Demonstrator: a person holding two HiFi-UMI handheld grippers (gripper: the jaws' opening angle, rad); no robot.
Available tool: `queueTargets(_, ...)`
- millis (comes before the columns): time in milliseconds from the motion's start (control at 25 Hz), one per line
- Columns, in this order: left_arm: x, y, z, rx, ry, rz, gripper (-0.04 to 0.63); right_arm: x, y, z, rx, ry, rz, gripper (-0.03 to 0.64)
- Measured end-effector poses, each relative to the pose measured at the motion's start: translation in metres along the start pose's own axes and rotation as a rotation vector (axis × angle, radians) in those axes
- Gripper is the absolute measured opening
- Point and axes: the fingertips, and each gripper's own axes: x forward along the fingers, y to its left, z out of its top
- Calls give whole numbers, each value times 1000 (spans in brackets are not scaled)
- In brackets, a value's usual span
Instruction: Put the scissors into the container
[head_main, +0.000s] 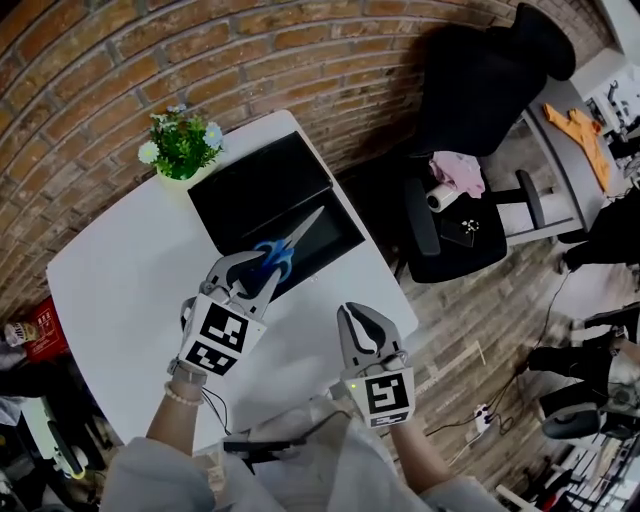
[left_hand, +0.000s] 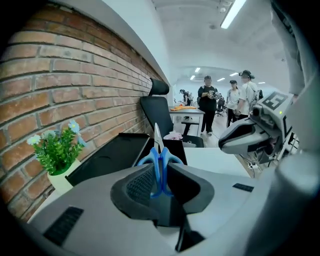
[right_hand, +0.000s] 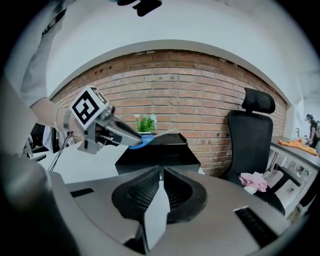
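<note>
Two units: left hand-held gripper (head_main: 262, 263) grasping scissors (head_main: 293, 246) by blue handles, blades pointing over black container (head_main: 250, 185) on table (head_main: 120, 280); right hand-held gripper (head_main: 358, 318) clenched, empty, near the container's front corner.

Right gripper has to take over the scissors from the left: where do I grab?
I'd grip the scissors on their closed blades, the only free part: the left gripper is shut on the blue handles. Bring the right gripper in from its own side, across the blades, which jut over the container.
</note>
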Motion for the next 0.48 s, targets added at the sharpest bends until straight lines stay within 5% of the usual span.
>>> queueTargets(480,56,-4,-33,137,361,-80,97,-21,1,10,11,-39,-28,55)
